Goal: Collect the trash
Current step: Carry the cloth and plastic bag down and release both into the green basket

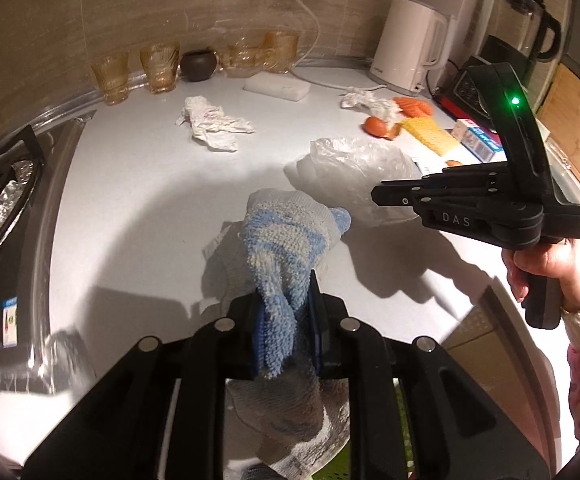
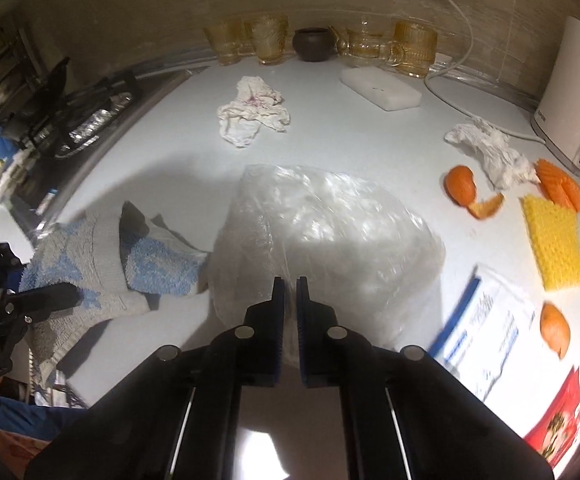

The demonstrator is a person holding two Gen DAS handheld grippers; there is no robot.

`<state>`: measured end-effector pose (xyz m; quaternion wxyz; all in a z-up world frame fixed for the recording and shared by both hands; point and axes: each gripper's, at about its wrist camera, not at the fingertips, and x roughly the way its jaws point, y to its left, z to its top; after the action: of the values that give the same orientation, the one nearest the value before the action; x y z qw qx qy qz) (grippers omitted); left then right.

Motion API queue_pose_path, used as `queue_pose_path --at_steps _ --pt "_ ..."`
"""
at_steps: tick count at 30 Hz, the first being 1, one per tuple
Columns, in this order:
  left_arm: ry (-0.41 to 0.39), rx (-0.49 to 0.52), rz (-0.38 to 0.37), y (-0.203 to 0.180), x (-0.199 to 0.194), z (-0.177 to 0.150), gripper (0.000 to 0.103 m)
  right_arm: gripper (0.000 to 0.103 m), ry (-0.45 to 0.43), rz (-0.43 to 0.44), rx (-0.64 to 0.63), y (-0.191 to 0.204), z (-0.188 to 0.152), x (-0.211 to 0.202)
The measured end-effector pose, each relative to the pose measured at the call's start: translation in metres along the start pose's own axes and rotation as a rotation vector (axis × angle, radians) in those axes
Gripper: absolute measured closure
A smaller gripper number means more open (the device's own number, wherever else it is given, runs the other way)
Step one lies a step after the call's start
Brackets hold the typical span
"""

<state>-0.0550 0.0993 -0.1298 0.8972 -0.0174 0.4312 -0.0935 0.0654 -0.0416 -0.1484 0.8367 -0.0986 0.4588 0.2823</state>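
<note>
Left hand-held gripper [image 1: 286,312] clamps towel [image 1: 286,236]; right hand-held gripper [image 2: 290,292] nearly closed w/ plastic bag [image 2: 330,232] edge between

Black fingers [image 2: 278,312], blue pads, "DAS" marking

White countertop [image 1: 138,184] against a beige, perhaps tiled wall [image 1: 90,8], warmly lit

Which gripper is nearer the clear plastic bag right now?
Right. The right gripper has its fingertips over the clear plastic bag's near edge; the left gripper, clamping the towel, sits beside it.
</note>
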Motion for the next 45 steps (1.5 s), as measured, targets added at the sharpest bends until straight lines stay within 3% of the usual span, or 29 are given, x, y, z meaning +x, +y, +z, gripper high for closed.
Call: queue_pose_path --at_steps 10,15,20,21,23,25,28,30,32,37,45 --pt "-0.027 0.024 -0.021 -0.065 -0.066 -0.042 0.086 0.098 -0.058 0.083 0.011 0.000 -0.058 -0.081" --pt "0.029 0.041 -0.071 -0.101 -0.088 -0.072 0.086 0.098 -0.085 0.092 0.020 -0.006 -0.097 -0.132" --pt "0.128 0.042 -0.141 -0.130 -0.075 -0.108 0.085 0.098 -0.103 0.119 0.071 -0.019 -0.125 -0.173" --pt "0.152 0.039 -0.145 -0.135 -0.068 -0.115 0.083 0.098 -0.109 0.126 0.078 -0.021 -0.130 -0.180" --pt "0.193 0.044 -0.146 -0.144 -0.053 -0.130 0.059 0.098 -0.118 0.137 0.086 -0.024 -0.137 -0.191" --pt "0.210 0.041 -0.131 -0.149 -0.041 -0.137 0.047 0.098 -0.121 0.139 0.089 -0.025 -0.143 -0.197" --pt "0.246 0.029 -0.118 -0.150 -0.026 -0.141 0.041 0.098 -0.114 0.150 0.089 -0.024 -0.149 -0.199" --pt "0.242 0.010 -0.101 -0.145 -0.028 -0.137 0.037 0.098 -0.106 0.161 0.085 -0.023 -0.154 -0.198" --pt "0.215 -0.015 -0.082 -0.137 -0.037 -0.130 0.027 0.098 -0.097 0.178 0.082 -0.020 -0.158 -0.197" --pt "0.131 -0.062 0.002 -0.116 -0.069 -0.109 0.018 0.098 -0.066 0.226 0.065 -0.007 -0.170 -0.190" --pt "0.031 -0.132 0.075 -0.087 -0.103 -0.081 0.013 0.095 0.085 0.281 -0.025 0.039 -0.203 -0.149"
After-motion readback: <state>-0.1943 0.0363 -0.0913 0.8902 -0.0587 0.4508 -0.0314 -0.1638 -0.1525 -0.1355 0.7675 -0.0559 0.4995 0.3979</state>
